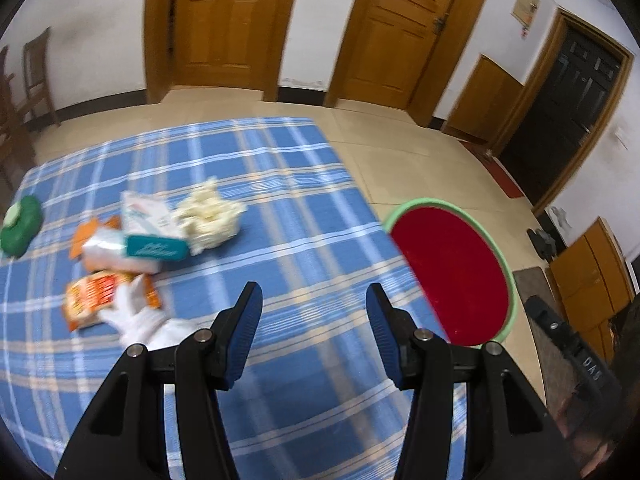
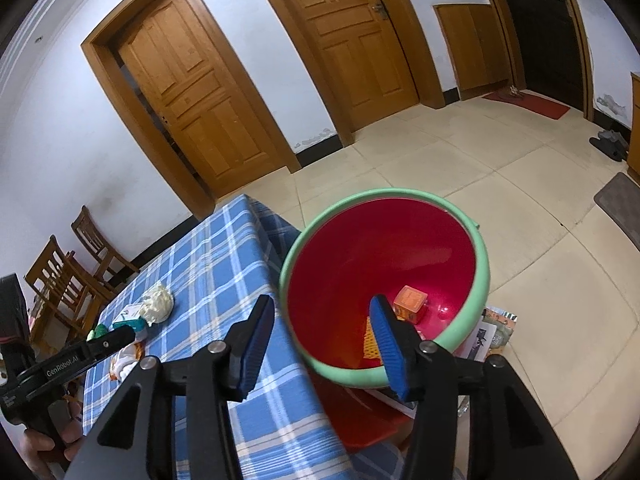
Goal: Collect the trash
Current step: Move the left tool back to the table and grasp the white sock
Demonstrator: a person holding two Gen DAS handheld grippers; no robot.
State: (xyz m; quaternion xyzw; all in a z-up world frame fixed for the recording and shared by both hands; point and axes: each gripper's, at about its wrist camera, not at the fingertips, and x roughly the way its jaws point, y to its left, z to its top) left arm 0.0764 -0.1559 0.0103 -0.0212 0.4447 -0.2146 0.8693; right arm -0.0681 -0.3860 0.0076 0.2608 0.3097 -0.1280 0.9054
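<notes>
My left gripper is open and empty above the blue plaid tablecloth. To its left lie a crumpled white tissue, a white and teal packet, an orange snack wrapper and a white crumpled piece. The red bin with a green rim stands past the table's right edge. My right gripper is open and empty over the near rim of the bin. An orange box and an orange wrapper lie inside. The trash pile shows on the table.
A green round container sits at the table's far left. Wooden chairs stand by the wall. Papers lie on the tiled floor beside the bin. Wooden doors line the far wall. The left gripper's body shows at left.
</notes>
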